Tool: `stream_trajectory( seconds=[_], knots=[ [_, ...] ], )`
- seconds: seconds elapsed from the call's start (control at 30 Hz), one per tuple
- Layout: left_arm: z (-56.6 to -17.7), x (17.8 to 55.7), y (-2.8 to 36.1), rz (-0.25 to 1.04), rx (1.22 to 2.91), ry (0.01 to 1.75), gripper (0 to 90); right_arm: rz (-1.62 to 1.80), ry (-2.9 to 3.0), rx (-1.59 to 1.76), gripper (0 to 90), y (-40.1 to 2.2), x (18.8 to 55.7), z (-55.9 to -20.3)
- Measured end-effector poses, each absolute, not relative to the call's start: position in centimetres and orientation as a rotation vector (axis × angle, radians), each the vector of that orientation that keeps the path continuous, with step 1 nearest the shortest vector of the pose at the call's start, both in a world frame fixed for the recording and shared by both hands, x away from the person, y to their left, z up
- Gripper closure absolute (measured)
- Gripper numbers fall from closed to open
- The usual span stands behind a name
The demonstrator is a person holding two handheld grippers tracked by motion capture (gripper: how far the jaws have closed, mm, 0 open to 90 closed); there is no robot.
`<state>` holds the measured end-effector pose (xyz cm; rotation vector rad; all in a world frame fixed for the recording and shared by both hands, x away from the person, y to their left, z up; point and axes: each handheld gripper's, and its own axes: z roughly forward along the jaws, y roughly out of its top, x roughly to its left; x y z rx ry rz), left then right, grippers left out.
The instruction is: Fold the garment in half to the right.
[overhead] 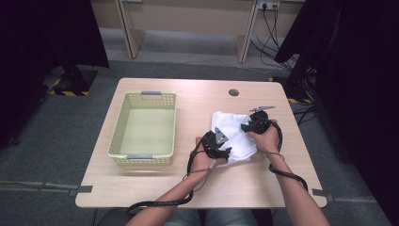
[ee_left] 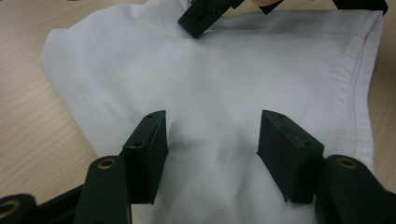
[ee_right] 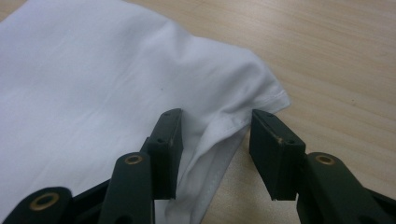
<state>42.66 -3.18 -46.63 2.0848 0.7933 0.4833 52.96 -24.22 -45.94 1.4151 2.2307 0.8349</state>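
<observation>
The white folded cotton cloth (overhead: 234, 134) lies on the right half of the pale wooden table (overhead: 141, 188), well apart from the empty yellow plastic basket (overhead: 143, 162) on the left. The step in hand looks like taking hold of the cloth at two places so it can be folded or lifted. To do it well, each claw should settle down until both pads straddle a ridge of fabric, then close on all the layers at once, so that no loose ply slips out and the fold stays tidy.

The left gripper (ee_left: 212, 140) stands at the near side of the cloth, its jaws partly apart, pads resting on the fabric with a soft hump raised between them; nothing is pinched yet. The right gripper (ee_right: 215, 140) stands at the far right corner, jaws also partly apart, straddling the hemmed edge (ee_right: 224, 122), which bunches up between the pads. Its left pad touches the fabric, while the right one stands just clear.
</observation>
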Motion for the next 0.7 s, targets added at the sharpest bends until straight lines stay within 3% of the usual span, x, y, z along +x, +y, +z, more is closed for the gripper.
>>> stream_trajectory(
  seconds=[0.7],
  knots=[
    [-47.3,42.9,-4.3,0.488,2.078,0.778,42.6,0.842,2.209,1.417,55.3,-24.6,53.3,-46.3]
  ],
)
